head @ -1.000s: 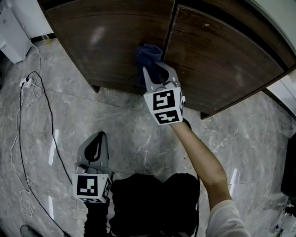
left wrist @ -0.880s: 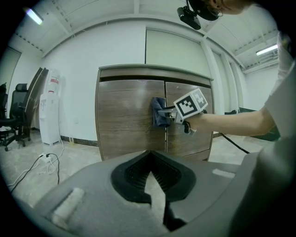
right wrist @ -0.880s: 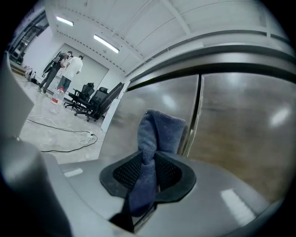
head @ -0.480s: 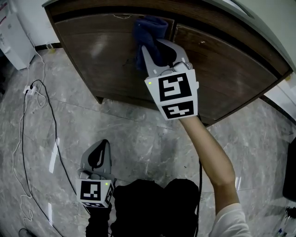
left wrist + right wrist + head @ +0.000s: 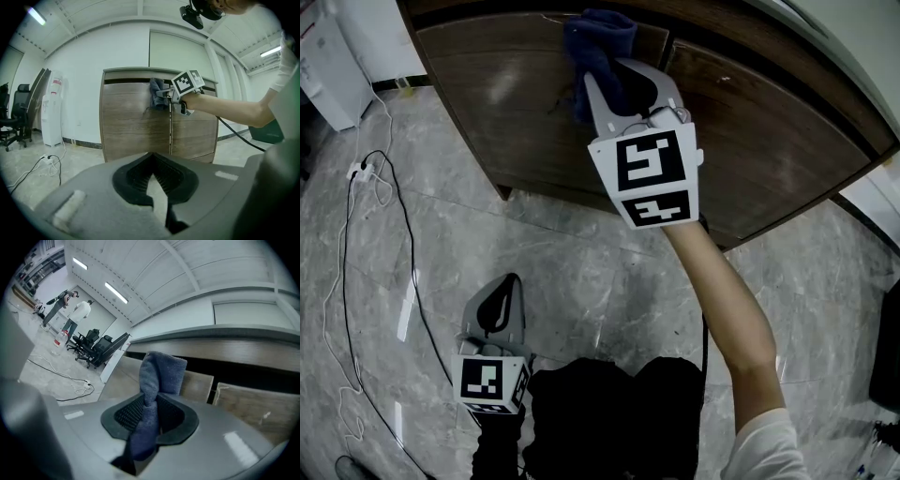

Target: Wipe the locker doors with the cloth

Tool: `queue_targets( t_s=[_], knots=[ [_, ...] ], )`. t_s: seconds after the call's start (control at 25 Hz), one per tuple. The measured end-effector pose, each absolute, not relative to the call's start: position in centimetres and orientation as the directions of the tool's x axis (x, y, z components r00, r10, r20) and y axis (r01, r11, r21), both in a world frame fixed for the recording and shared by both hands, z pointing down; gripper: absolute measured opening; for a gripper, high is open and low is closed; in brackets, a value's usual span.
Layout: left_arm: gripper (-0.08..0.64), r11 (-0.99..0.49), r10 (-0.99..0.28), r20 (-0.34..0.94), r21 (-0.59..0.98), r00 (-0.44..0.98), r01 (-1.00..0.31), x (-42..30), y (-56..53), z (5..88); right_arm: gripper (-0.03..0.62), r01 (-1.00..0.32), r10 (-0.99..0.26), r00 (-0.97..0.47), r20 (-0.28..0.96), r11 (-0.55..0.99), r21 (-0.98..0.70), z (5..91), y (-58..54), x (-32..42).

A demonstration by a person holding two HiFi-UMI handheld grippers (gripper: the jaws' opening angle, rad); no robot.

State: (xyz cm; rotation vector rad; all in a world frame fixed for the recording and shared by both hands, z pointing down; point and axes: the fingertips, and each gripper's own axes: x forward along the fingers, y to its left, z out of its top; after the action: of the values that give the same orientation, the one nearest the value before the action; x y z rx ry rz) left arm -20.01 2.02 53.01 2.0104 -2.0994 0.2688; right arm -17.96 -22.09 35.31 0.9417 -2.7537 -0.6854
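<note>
The right gripper was clenched on the blue cloth, a soft, light, floppy wad probably best pinched at its bunched middle, pressed near the left locker door's top edge, while the left gripper hung closed and empty.

The right grey two-jaw gripper is held high on an extended bare forearm, jaws clamped on a dark blue cloth. The left grey two-jaw gripper is held low, jaws together, empty.

Grey marble floor, white walls, ceiling strip lights, black office chairs, floor cables
</note>
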Motion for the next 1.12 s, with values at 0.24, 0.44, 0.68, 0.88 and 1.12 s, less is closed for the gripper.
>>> queue_targets(
  t_s=[0.24, 0.44, 0.68, 0.88, 1.12],
  knots=[
    [0.002, 0.060, -0.953, 0.300, 0.027, -0.049, -0.998, -20.7, 2.2, 53.1, 0.089, -0.516, -0.610, -0.790, 0.059, 0.713, 0.475, 40.5, -21.8, -18.9],
    [0.002, 0.065, -0.951, 0.305, 0.030, -0.053, -0.997, -21.2, 2.2, 53.9, 0.089, -0.493, -0.615, -0.773, 0.155, 0.737, 0.463, 47.3, -21.8, -19.3],
    [0.002, 0.077, -0.946, 0.319, 0.040, -0.060, -0.996, -21.8, 2.4, 54.9, 0.089, -0.436, -0.590, -0.752, 0.293, 0.779, 0.450, 56.4, -21.4, -19.9],
    [0.002, 0.090, -0.940, 0.334, 0.042, -0.071, -0.995, -22.5, 2.4, 55.5, 0.089, -0.399, -0.567, -0.732, 0.377, 0.806, 0.437, 62.2, -21.1, -20.4],
    [0.002, 0.105, -0.932, 0.352, 0.042, -0.083, -0.994, -23.1, 2.5, 56.5, 0.089, -0.352, -0.533, -0.705, 0.468, 0.836, 0.421, 67.9, -20.9, -20.9]
  ],
)
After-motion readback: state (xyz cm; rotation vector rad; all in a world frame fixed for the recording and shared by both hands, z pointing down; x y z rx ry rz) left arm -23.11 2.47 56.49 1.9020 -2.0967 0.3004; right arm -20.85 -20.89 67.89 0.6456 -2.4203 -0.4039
